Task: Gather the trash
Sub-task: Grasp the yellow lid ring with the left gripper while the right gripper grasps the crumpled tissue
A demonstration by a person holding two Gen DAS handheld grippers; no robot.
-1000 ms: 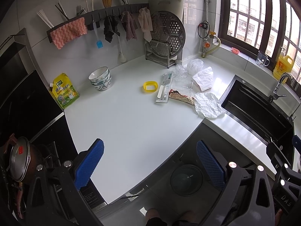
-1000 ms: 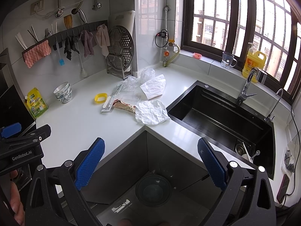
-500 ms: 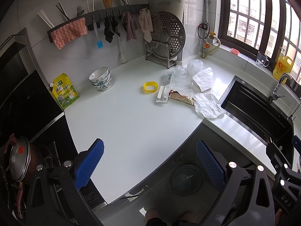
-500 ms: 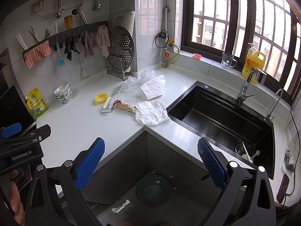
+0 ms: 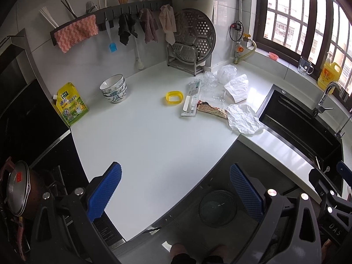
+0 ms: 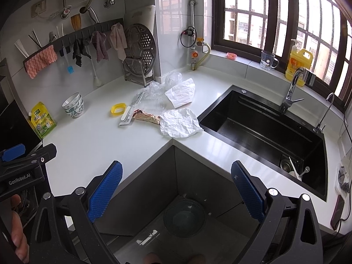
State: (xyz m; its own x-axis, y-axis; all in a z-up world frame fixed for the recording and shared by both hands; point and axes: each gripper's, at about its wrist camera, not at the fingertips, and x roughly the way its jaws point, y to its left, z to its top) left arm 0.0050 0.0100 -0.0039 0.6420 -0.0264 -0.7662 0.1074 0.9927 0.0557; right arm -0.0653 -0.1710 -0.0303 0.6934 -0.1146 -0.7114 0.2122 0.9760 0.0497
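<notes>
Trash lies on the white counter [image 5: 143, 136] near the sink: a crumpled white paper [image 5: 243, 120] [image 6: 179, 123], a second white paper [image 5: 237, 87] [image 6: 181, 92], a red snack wrapper [image 5: 211, 109] [image 6: 146, 117], clear plastic bags [image 5: 226, 72] [image 6: 173, 78], a long flat packet [image 5: 191, 101] [image 6: 129, 112] and a yellow ring [image 5: 174, 96] [image 6: 118, 108]. A dark mesh bin [image 5: 217, 209] [image 6: 183, 216] stands on the floor below the counter corner. My left gripper [image 5: 175, 195] and right gripper [image 6: 176, 193] are both open and empty, held well short of the trash.
A black sink [image 6: 264, 129] with a faucet [image 6: 290, 92] is on the right. Stacked bowls [image 5: 114, 89], a yellow-green pouch [image 5: 71, 104] and a steamer rack [image 5: 191, 41] stand along the wall. A pot [image 5: 18, 189] sits on the stove at the left.
</notes>
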